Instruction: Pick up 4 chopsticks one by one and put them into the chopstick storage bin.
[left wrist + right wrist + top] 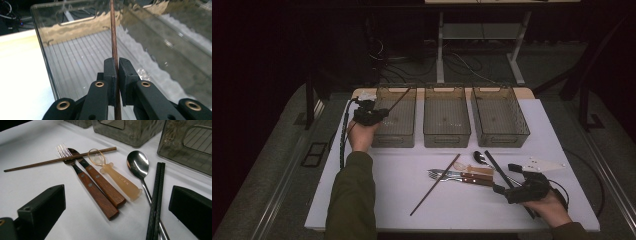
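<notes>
Left gripper (117, 75) clenched on brown chopstick (113, 37), held over left bin (397, 131) at table's far left. Chopstick's long axis runs away from jaws, far tip above bin floor (probably not touching, hard to judge through smoky plastic). Bin's length lies roughly along same line, so drop looks straightforward. Right gripper (117, 202) released, jaws wide, near remaining cutlery; second brown chopstick (60, 159) lies across fork (82, 176).

Brown chopstick (60, 159) lies across fork (86, 183); black chopsticks (156, 197) beside steel spoon (138, 167).
</notes>
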Tool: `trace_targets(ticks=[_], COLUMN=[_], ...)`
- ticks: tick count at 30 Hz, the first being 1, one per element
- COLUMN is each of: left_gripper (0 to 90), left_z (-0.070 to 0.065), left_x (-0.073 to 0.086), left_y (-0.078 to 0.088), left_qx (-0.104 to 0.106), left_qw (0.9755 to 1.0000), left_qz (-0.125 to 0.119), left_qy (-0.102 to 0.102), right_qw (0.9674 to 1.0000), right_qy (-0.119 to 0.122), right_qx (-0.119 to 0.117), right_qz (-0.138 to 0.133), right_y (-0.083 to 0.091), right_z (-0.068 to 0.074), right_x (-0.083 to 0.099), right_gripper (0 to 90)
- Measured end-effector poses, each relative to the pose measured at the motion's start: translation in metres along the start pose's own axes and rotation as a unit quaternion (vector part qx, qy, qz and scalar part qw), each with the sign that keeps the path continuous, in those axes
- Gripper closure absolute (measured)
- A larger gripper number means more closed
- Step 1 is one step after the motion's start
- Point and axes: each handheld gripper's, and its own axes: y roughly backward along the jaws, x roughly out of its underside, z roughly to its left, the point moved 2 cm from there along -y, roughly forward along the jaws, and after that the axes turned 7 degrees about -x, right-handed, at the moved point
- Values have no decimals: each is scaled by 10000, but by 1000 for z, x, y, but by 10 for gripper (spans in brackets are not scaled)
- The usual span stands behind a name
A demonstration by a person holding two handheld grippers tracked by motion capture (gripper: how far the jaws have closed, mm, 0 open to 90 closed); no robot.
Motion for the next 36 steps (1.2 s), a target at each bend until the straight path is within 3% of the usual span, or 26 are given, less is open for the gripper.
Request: trace_targets(ticks=[4, 8, 11, 18, 29, 33, 36], left_gripper=[851, 849, 838, 746, 469, 426, 414], left_z=[-3, -2, -2, -3, -12, -19, -25], left_x=[1, 0, 0, 0, -4, -6, -4], left_y=[-3, -3, -3, -2, 9, 20, 29], left_qx=[-3, 29, 1, 54, 397, 576, 603], left_qw=[10000, 10000, 10000, 10000, 9992, 9982, 9978], left_qz=[16, 8, 2, -25, 24, -151, -250], left_qy=[-68, 54, 24, 65, 25, -3, -147], right_qw=[10000, 10000, 10000, 10000, 10000, 10000, 10000], right_qy=[1, 0, 8, 1, 9, 9, 5], right_qx=[3, 11, 5, 0, 15, 21, 32], right_qz=[2, 8, 19, -5, 11, 30, 35], right_y=[0, 0, 0, 0, 0, -1, -1], right_z=[0, 0, 0, 0, 0, 0, 0], right_x=[0, 0, 0, 0, 0, 0, 0], right_gripper=[6, 6, 6, 6, 5, 6, 5])
